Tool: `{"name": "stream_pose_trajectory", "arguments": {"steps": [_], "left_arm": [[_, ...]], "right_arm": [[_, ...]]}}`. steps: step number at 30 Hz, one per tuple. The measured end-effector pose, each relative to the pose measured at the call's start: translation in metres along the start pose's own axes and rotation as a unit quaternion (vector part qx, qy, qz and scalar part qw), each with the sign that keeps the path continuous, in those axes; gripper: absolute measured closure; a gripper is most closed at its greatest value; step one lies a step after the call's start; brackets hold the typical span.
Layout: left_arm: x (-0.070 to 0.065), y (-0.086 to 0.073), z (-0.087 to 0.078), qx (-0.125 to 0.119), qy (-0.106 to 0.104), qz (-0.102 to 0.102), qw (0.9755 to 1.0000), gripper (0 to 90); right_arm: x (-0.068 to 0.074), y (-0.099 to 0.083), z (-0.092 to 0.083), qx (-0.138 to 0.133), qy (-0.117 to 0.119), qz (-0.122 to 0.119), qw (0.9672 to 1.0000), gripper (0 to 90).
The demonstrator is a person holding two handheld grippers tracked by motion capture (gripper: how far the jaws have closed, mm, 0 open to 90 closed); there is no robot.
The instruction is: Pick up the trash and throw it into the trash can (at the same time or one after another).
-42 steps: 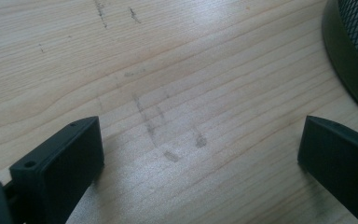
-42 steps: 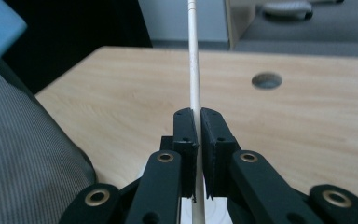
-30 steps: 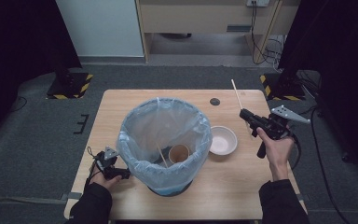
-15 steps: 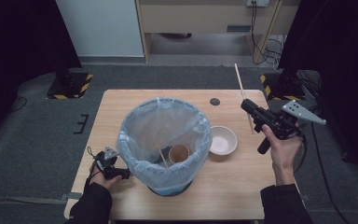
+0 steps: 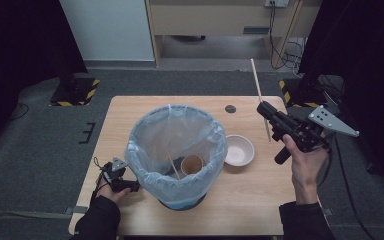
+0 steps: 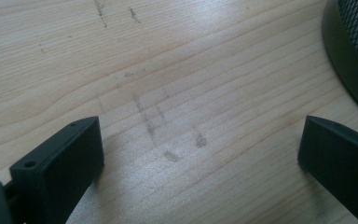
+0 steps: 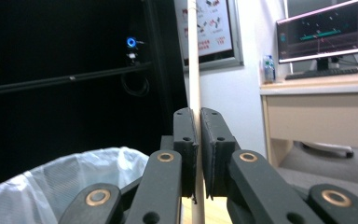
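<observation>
Pinching fingers [image 7: 186, 140] of my right gripper [image 5: 266, 111] clamp a thin wooden chopstick [image 5: 258, 90], upright, raised over the table's [image 5: 130, 112] right side, right of the lined waste bin [image 5: 176, 150]. Left gripper [image 5: 116, 175] rests near the bin's left, jaws spread, holding nothing. I judge the narrow grip could let the chopstick pivot or slip, landing beside the white bowl [image 5: 239, 150] instead of inside the bin.

Right gripper [image 7: 198, 140] clamps a pale wooden stick [image 7: 194, 56], upright between its pads; the bin's clear liner [image 7: 51, 182] sits low to its left.
</observation>
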State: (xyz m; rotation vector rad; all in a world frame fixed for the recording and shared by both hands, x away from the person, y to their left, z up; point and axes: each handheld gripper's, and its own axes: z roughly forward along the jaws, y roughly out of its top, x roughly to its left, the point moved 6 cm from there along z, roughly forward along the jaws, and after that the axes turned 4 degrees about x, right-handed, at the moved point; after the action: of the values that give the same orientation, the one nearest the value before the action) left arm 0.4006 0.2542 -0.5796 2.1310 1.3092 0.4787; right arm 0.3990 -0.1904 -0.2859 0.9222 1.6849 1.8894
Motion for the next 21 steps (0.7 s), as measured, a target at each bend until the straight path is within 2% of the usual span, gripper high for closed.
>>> {"name": "stream_pose_trajectory", "arguments": {"steps": [7,15,16,21], "left_arm": [[0.0,0.0,0.0,0.0,0.0,0.0,1.0,0.0],[0.0,0.0,0.0,0.0,0.0,0.0,1.0,0.0],[0.0,0.0,0.0,0.0,0.0,0.0,1.0,0.0],[0.0,0.0,0.0,0.0,0.0,0.0,1.0,0.0]], "right_arm": [[0.02,0.012,0.001,-0.012,0.022,-0.014,0.9996,85.9],[0.032,0.019,0.009,-0.022,0.039,-0.021,0.9988,85.9],[0.038,0.02,0.014,-0.022,0.046,-0.023,0.9985,85.9],[0.048,0.024,0.022,-0.027,0.06,-0.023,0.9976,85.9]]}}
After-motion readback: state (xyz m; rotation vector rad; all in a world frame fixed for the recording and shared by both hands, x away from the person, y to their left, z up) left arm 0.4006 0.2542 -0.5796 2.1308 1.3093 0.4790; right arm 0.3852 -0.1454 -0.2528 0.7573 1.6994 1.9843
